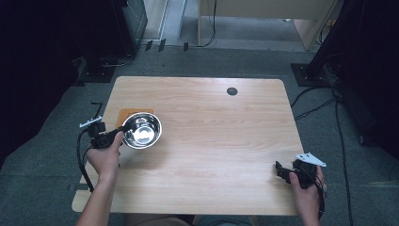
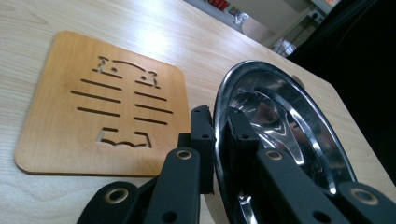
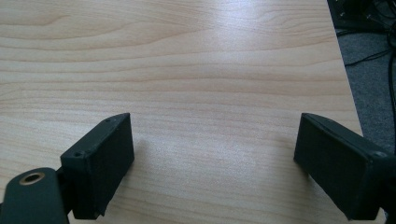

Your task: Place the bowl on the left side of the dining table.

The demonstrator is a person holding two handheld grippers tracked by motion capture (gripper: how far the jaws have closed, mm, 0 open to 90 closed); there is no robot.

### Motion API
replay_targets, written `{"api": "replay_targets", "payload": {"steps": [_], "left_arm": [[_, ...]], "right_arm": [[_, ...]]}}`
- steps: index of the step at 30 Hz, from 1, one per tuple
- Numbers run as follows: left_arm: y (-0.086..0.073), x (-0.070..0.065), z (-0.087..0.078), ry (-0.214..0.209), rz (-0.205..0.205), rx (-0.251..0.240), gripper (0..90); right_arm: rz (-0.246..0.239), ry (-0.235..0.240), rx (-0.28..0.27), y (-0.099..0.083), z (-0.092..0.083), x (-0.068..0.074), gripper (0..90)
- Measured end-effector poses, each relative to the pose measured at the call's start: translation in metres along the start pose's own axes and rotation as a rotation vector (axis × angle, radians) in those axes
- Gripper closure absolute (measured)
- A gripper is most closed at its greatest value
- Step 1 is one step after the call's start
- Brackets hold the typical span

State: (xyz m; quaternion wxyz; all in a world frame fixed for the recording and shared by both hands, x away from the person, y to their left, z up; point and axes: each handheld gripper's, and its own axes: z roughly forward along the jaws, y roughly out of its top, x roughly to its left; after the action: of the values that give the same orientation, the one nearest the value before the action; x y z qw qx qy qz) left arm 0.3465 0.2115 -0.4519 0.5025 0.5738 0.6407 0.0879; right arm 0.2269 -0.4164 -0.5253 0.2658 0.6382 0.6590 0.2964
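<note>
**Left gripper pinches the steel bowl's rim beside the wooden trivet**

Left gripper [image 2: 220, 122] has its two black jaws closed tight on the rim of the shiny round stainless-steel bowl [image 1: 142, 130], one jaw outside the wall and one inside, so the thin metal edge is clamped between the pads. A rim grip like this makes sense: the bowl is too wide for the jaws to span, and the lip is the one part thin enough to bite. In the left gripper view the bowl [image 2: 280, 126] appears tilted, its rim rising away from the jaws, which suggests it is carried by that one edge rather than sitting flat, though I cannot tell whether its far side touches the tabletop.

The bowl is at the left part of the light wooden table [image 1: 211, 117], partly over the square orange-brown wooden trivet with cut-out slots [image 2: 100, 105], which lies flat just beside the gripper. From the high view the trivet [image 1: 128, 113] peeks out behind the bowl, so the bowl probably belongs on it, or has been lifted from it.

Right gripper [image 3: 212, 163] rests low over bare wood near the table's right front corner, jaws spread wide with nothing between them, seemingly parked out of the way while the left hand [image 1: 106, 157] works.
</note>
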Motion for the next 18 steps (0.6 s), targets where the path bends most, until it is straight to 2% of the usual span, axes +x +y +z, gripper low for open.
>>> {"api": "replay_targets", "payload": {"steps": [3,9,18], "left_arm": [[0.002,0.003,0.002,0.009,-0.017,-0.009,84.2],[0.004,0.007,0.007,0.041,-0.014,-0.003,84.2],[0.009,0.019,0.013,0.084,-0.071,-0.028,84.2]], "right_arm": [[0.0,0.0,0.0,0.0,0.0,0.0,11.4],[0.0,0.0,0.0,0.0,0.0,0.0,11.4],[0.0,0.0,0.0,0.0,0.0,0.0,11.4]]}}
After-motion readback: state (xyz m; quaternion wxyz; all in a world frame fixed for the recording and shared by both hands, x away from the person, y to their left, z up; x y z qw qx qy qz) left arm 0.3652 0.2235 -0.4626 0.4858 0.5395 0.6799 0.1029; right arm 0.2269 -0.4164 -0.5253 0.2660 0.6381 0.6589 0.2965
